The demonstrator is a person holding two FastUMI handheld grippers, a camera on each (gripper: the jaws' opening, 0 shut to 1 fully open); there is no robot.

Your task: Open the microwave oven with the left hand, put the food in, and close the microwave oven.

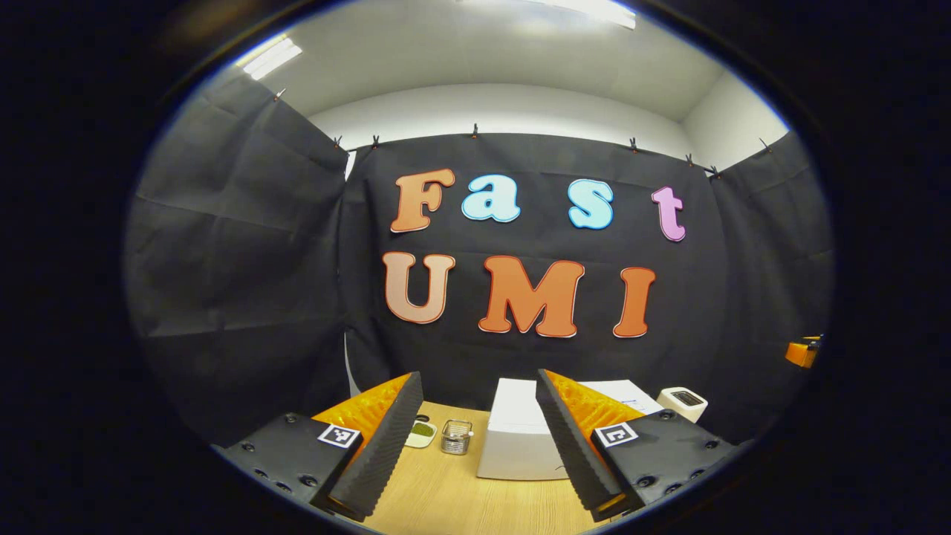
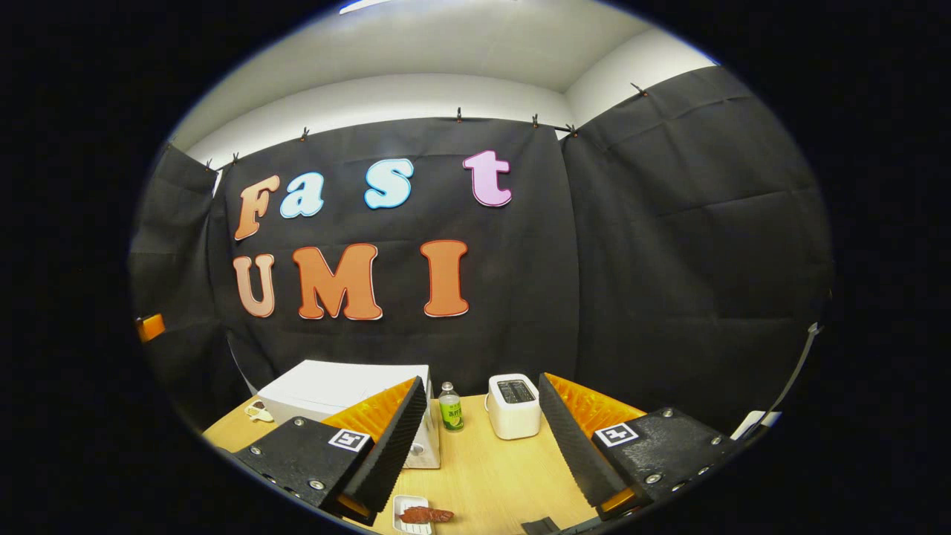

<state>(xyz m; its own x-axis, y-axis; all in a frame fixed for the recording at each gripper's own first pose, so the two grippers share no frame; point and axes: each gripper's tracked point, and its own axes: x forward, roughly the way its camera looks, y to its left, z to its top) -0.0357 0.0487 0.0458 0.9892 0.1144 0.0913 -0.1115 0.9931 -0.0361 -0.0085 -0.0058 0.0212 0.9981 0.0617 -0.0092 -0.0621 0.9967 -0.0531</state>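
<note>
One white tray [image 2: 413,514] holds reddish-brown food [image 2: 426,513] (microwave [image 2: 349,397] shut).

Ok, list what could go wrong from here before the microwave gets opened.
1. A bottle stands right beside the microwave; the door or a gripper could knock it over.
2. The food overhangs its small tray near the table edge, so a grab may spill it.
3. A glass jar sits near the microwave's other side, within the left gripper's approach.

Open tabletop [image 2: 490,468] betw. microwave [image 2: 334,390] & toaster [image 2: 513,405], bottle [image 2: 449,409] in the gap.
</note>
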